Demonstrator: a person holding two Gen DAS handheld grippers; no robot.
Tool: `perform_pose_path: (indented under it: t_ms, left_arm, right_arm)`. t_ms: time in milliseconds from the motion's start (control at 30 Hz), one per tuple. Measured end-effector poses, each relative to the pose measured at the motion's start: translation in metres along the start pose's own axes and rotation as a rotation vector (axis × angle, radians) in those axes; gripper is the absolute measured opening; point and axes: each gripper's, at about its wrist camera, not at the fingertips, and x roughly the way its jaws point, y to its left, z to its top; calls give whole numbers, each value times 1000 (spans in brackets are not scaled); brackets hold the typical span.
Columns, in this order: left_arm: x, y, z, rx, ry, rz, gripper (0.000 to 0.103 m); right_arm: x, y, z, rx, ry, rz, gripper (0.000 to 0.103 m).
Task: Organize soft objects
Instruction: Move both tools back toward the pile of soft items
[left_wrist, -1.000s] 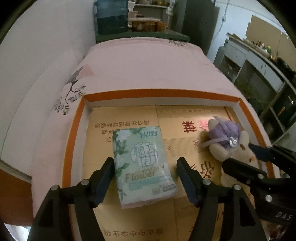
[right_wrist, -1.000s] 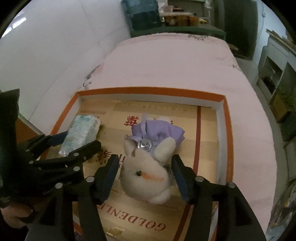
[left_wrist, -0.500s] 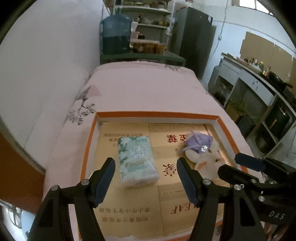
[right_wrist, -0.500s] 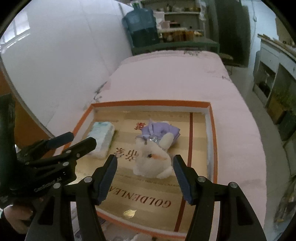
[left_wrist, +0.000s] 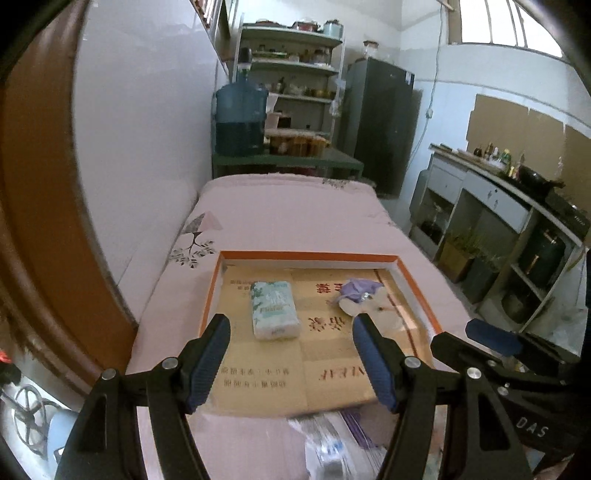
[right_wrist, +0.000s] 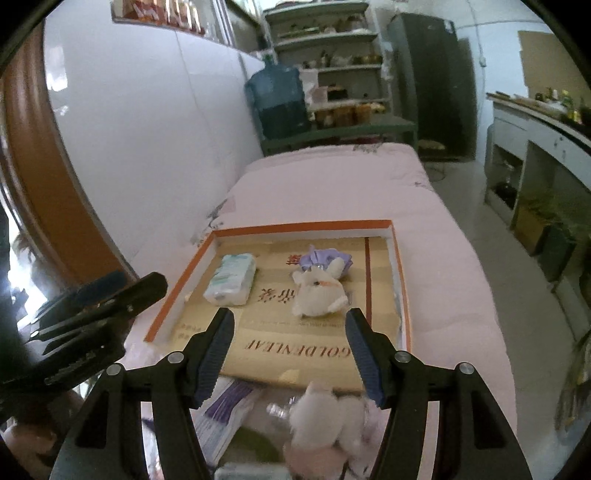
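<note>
A shallow orange-rimmed cardboard tray (left_wrist: 310, 255) (right_wrist: 303, 226) lies on the pink bed. In it lie a green-white tissue pack (left_wrist: 274, 309) (right_wrist: 232, 278) on the left and a white plush rabbit with a purple hat (left_wrist: 364, 301) (right_wrist: 320, 286) on the right. My left gripper (left_wrist: 291, 362) is open and empty, above the tray's near edge. My right gripper (right_wrist: 290, 352) is open and empty, also behind the near edge. A second white plush toy (right_wrist: 325, 417) lies on the bed below the right gripper.
Plastic-wrapped packs (right_wrist: 225, 413) and a clear bottle (left_wrist: 328, 450) lie on the bed in front of the tray. A white wall runs along the left. A water jug (left_wrist: 240, 118) and shelves stand beyond the bed, cabinets (left_wrist: 498, 229) to the right.
Both grippers have pulled back and up from the tray, leaving the tissue pack and rabbit lying in it. More of the room and the near pile now shows.
</note>
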Motion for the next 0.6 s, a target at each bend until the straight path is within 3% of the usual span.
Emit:
perform_pose_path:
  t_ms: [367, 600]
  left_arm:
    - [-51, -1, -31, -30, -53, 6, 66]
    - [-61, 0, -41, -26, -39, -14, 65]
  right_arm:
    - [-44, 15, -47, 7, -18, -12, 64]
    - [-56, 21, -62, 0, -17, -32, 64]
